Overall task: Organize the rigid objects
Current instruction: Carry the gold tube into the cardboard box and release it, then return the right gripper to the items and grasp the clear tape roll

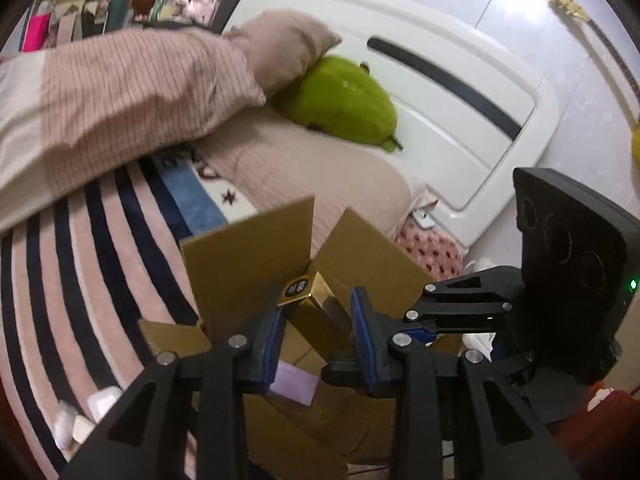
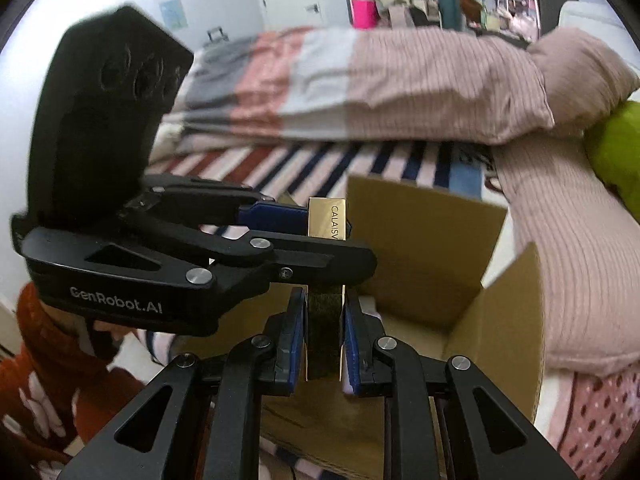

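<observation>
Here, in the left wrist view, the left gripper [image 1: 316, 332] fills the lower middle of the frame, its blue pads pinching one long gold box [image 1: 310, 304] from either side; the box's end, with a round dark label, points up toward the centre of the frame. The right gripper [image 1: 404, 322] reaches in from the right edge; its fingertips meet the same box, though how they stand on it cannot be told from here. Behind and below sits one open cardboard carton [image 1: 248, 264], flaps raised, with one pale lilac block [image 1: 294, 384] lying inside it at lower centre. One green plush toy [image 1: 344, 100] rests at upper centre against a pink pillow [image 1: 280, 48], on the striped bedding.

In the right wrist view, the right gripper [image 2: 323, 340] at lower centre is pressed together on the lower, dark-faced stretch of the box; the gold box [image 2: 326, 216] stands upright in the middle of the frame, above the carton's opening. The left gripper [image 2: 312, 220] enters from the left and clamps the upper end.

By my judgement the box is stiff and light, probably hollow card; its glossy gold faces look slippery, and hard squeezing could dent them; the flat long sides, near mid-length, look the surest hold. Counted: two grippers, one gold box, one carton [image 2: 420, 224], one lilac block, one plush toy.
</observation>
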Tool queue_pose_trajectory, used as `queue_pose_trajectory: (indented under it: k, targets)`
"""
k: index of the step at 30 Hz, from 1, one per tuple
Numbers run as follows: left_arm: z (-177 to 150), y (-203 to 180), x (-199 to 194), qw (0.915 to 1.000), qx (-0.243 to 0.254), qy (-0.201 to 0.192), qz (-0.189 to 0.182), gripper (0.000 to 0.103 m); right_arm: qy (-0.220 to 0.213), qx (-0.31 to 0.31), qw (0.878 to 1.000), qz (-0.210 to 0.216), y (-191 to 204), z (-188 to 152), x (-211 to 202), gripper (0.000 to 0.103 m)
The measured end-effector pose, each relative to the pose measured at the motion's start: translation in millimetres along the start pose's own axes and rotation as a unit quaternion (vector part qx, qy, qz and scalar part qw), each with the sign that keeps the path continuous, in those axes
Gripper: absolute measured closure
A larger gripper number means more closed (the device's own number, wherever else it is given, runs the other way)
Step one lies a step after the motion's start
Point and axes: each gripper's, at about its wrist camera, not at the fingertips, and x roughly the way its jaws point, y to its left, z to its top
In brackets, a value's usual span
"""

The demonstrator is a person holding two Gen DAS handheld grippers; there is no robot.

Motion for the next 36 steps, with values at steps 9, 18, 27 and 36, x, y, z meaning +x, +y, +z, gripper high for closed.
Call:
queue_pose_trajectory:
  k: [9, 18, 27, 36]
  targets:
    - [-7, 8, -25, 0.9989, -0.004, -0.020, 0.041, 0.033, 0.031, -0.019, 0.999, -0.032, 7, -5, 10, 0.071]
    - [-39, 49, -118, 0.9882, -0.028, -0.091, 0.120, 0.024, -0.025, -0.065, 0.997, 0.027, 68, 12, -3, 0.060]
    - [-110, 115, -163, 0.9713, -0.082, -0.116, 0.191, 0.021, 0.022, -0.119, 0.988, 0.097, 152, 16, 72, 0.059]
    - [-169, 169, -164, 0.9657, -0.126, -0.112, 0.198, 0.021, 0.092, -0.123, 0.988, -0.009, 151, -6, 166, 0.059]
